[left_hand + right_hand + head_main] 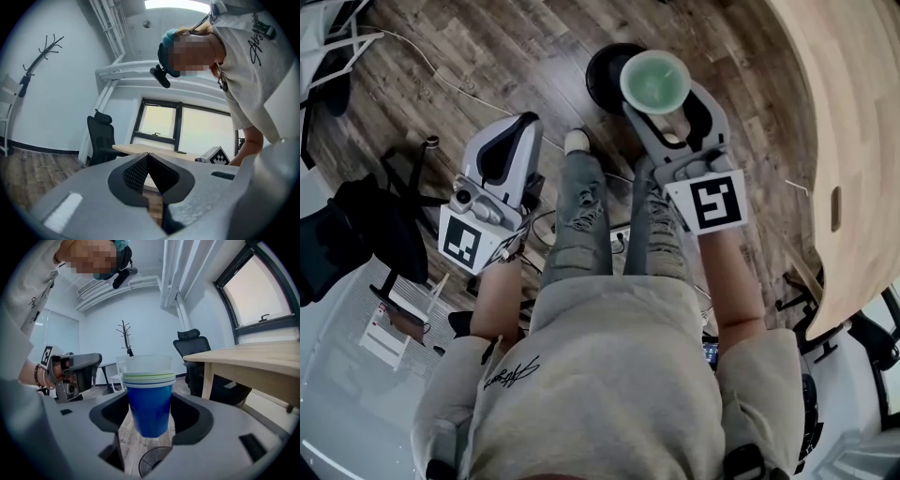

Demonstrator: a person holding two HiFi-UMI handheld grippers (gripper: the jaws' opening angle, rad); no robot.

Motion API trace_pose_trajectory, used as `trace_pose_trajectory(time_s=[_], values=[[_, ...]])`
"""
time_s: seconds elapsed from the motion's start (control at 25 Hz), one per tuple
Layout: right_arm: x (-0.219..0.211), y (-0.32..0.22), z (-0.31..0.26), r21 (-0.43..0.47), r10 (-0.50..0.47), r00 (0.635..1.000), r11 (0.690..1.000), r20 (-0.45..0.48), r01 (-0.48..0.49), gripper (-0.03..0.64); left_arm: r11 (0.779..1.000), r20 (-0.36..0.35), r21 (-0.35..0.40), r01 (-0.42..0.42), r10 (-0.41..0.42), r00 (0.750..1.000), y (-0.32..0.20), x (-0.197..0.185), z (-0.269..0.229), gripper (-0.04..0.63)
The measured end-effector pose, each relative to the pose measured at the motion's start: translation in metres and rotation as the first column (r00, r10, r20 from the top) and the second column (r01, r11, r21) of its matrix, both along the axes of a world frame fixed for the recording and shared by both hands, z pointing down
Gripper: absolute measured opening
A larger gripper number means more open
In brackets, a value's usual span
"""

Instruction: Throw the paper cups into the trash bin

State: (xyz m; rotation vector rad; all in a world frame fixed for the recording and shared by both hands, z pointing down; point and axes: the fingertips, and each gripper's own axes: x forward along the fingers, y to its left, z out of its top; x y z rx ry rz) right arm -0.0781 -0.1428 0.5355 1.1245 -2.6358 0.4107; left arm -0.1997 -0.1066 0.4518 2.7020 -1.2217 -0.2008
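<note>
Cups [150,394] in right gripper [150,422], trash bin [151,464] below, desk [253,359] beside

Wood-plank floor [506,47], black trash bin [602,82] standing on it, white cable [441,81] trailing across

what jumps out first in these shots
A stack of paper cups, blue on the outside, sits gripped between the fingers of the right gripper, dead centre in its view. Below it on the wooden floor waits the black trash bin. The left gripper is shut and empty, off to the side.
</note>
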Motion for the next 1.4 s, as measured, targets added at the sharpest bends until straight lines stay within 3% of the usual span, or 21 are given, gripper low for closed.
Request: trace_pose_trajectory(time_s=[0.92,1.4], values=[[-0.033,0.023,0.141,-0.138,-0.118,0.987,0.985,-0.111,0.103,0.284,0.997,0.000,-0.066,0.039,-0.039,0.999,0.021,-0.030,0.071,0.003],[-0.048,0.021,0.210,-0.150,-0.147,0.980,0.981,-0.135,0.126,0.282,0.996,-0.013,-0.083,0.022,-0.023,1.000,0.020,-0.027,0.098,0.003]])
